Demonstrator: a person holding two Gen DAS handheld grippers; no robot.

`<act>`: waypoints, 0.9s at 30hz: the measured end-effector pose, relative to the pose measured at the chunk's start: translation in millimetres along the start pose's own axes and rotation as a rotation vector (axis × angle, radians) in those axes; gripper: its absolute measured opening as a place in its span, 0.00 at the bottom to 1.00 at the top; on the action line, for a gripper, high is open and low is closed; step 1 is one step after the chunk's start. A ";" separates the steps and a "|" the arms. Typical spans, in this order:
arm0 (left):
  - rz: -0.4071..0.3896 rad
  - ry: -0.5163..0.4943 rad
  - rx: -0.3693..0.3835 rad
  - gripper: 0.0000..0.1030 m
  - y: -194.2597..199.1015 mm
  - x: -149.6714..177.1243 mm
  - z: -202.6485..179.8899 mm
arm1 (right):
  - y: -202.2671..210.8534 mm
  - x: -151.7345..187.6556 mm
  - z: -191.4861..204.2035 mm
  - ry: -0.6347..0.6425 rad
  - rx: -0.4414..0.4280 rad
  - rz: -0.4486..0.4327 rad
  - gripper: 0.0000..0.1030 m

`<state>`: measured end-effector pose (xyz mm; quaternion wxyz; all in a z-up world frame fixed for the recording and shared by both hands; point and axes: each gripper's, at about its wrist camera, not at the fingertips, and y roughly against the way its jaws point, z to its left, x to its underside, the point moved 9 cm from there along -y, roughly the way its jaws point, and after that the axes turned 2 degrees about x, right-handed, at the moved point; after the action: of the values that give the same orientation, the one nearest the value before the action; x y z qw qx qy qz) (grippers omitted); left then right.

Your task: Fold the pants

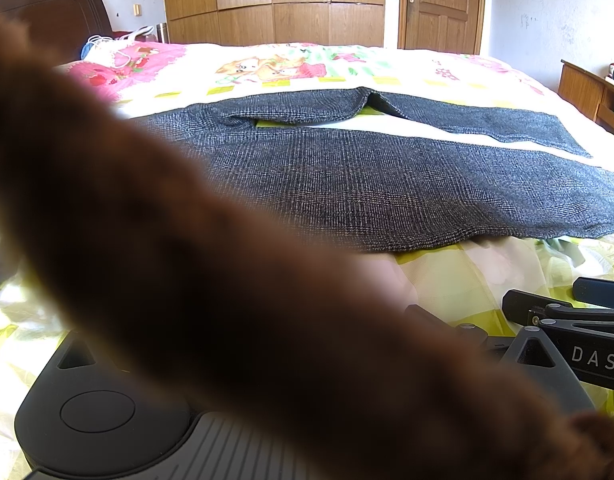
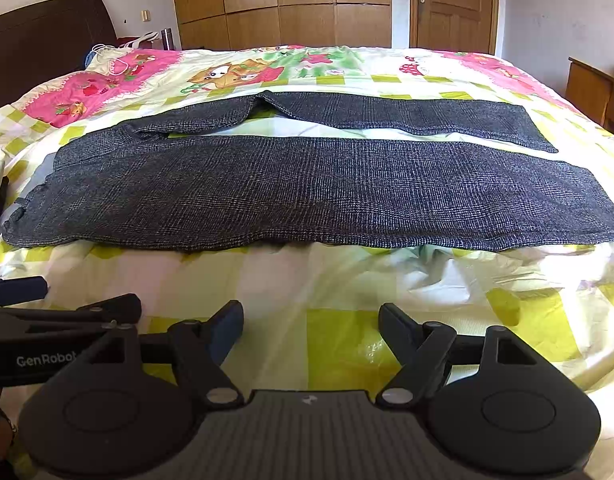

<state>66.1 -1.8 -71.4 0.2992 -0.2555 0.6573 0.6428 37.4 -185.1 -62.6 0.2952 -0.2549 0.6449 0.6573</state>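
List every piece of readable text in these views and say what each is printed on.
"DAS": white letters on the black bar of the right gripper, cut off by the frame edge.
"GenRobot": white letters on the black bar of the left gripper, its end hidden.
The bedspread shows cartoon pictures only, no legible words.

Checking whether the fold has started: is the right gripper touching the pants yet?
Apart. The right wrist view shows the right gripper open over bare quilt, short of the pants' near edge.

Bedroom, daylit. Bed (image 2: 307, 288) carries a yellow-checked cartoon quilt. Dark headboard (image 2: 47, 36) stands at left. Wooden wardrobe (image 2: 283, 4) and closed door (image 2: 455, 4) line the far white wall (image 2: 563, 12). Wooden cabinet (image 2: 591, 88) at right.
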 end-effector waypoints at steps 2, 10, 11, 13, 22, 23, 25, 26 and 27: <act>0.000 -0.001 -0.001 1.00 0.0 0.3 -0.1 | 0.0 0.0 0.0 0.000 0.001 0.000 0.85; -0.001 -0.002 -0.001 1.00 0.8 -0.4 -0.4 | 1.2 -1.0 0.3 0.008 0.002 -0.007 0.85; -0.002 -0.002 0.000 1.00 0.9 -0.3 -0.4 | 1.5 -1.0 0.3 0.009 0.004 -0.009 0.84; -0.003 -0.003 0.002 1.00 2.2 -1.7 -0.4 | 2.5 -0.9 0.3 0.010 0.009 -0.010 0.84; -0.033 0.012 0.005 1.00 9.9 -14.9 9.4 | 8.3 -14.3 10.6 0.039 0.005 -0.038 0.81; -0.034 0.014 0.003 1.00 9.9 -16.8 12.0 | 7.8 -17.1 14.0 0.044 0.001 -0.039 0.81; -0.038 0.016 -0.004 1.00 10.4 -21.2 20.0 | 6.2 -22.8 21.6 0.058 -0.010 -0.043 0.81; -0.042 0.016 -0.006 1.00 11.0 -23.6 24.5 | 5.7 -25.6 26.4 0.070 -0.015 -0.049 0.81; -0.046 0.020 -0.007 1.00 11.5 -26.2 29.6 | 4.6 -28.8 31.3 0.083 -0.020 -0.054 0.81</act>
<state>77.9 27.0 -44.3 0.3064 -0.2777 0.6519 0.6356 55.5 -155.6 -37.6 0.2831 -0.3021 0.6431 0.6442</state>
